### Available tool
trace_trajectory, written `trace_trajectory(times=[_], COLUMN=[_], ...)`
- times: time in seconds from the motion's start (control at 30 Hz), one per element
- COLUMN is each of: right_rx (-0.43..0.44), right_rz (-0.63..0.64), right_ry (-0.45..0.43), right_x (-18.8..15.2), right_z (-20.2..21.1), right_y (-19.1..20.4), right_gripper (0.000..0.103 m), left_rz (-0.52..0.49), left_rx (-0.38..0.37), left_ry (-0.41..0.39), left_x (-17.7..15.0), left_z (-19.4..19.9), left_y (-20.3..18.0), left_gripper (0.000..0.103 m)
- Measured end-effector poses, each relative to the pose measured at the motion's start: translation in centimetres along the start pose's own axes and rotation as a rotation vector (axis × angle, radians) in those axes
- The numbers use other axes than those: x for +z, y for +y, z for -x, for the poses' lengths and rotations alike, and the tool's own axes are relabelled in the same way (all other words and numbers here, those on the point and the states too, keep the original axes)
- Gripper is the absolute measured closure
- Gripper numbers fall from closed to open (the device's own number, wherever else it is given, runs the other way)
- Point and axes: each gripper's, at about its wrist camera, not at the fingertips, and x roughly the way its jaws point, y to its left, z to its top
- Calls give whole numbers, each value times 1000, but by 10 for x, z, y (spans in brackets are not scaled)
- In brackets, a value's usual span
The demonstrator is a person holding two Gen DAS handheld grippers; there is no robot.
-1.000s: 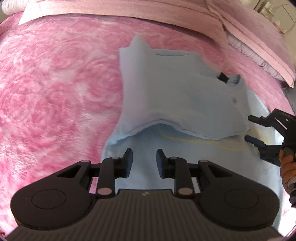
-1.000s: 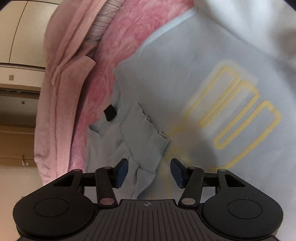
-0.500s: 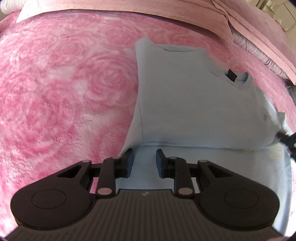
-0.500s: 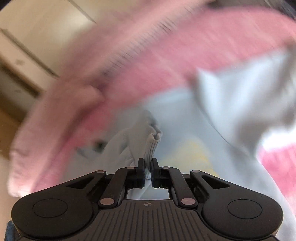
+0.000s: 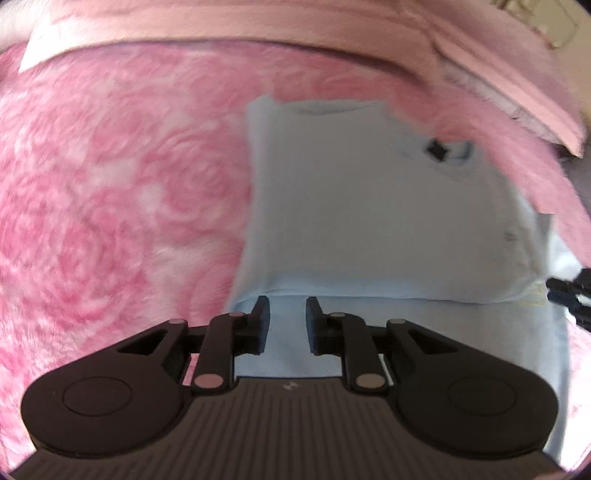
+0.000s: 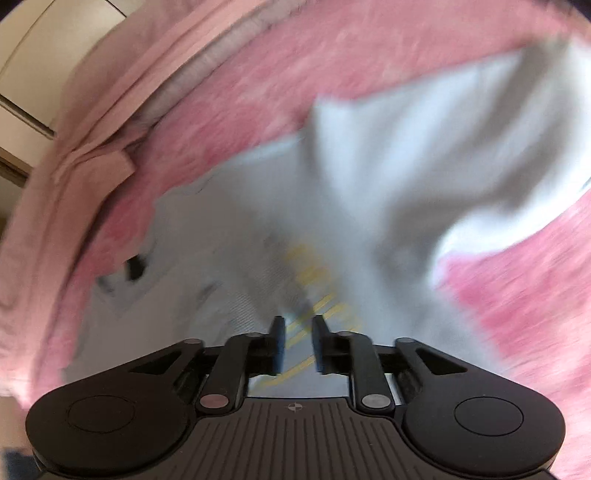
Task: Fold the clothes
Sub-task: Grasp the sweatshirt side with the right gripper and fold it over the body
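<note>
On the left of the left wrist view, only the pink rose-patterned blanket (image 5: 110, 206) is seen, spread over the bed and bare of other things. Toward the middle, the light blue shirt (image 5: 369, 221) is laid flat on that blanket, with an upper layer brought over the lower one so that a straight folded edge runs across just ahead of the left gripper (image 5: 287, 321). That gripper is held low over the lower layer, its jaws parted by a narrow gap and nothing caught between them; it is judged to be placed there to reach or press the fold. At the far edge, a plain pink sheet (image 5: 295, 26) is banked up beyond the shirt's collar, where a black label (image 5: 436, 149) is shown. At the right border, the right gripper (image 5: 565, 295) is glimpsed beside the shirt's side edge. In its own blurred view, the right gripper (image 6: 298, 332) is held over the yellow print (image 6: 314, 306), jaws narrowly apart and empty. No obstacle is seen on the shirt; only the blanket's soft pile is judged likely to drag at the cloth.
</note>
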Motion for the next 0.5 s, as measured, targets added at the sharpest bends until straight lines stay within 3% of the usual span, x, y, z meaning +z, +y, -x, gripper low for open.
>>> trace_trajectory(times=[0.17, 0.3, 0.43, 0.47, 0.5], right_rx=[0, 1, 16, 33, 41], right_rz=[-8, -15, -30, -60, -107], right_ry=[17, 31, 19, -12, -44], right_x=[10, 19, 27, 30, 34], right_z=[7, 13, 31, 45, 59], right_y=[-8, -15, -30, -45, -63], right_gripper=[80, 80, 79, 76, 63], left_rz=[-24, -27, -38, -30, -22], left_rx=[21, 107, 115, 113, 110], left_ry=[-61, 25, 4, -2, -8], left_x=[13, 18, 17, 17, 16], left_z=[-5, -44, -33, -28, -23], left_y=[-19, -21, -30, -32, -34], left_gripper=[87, 86, 86, 86, 86])
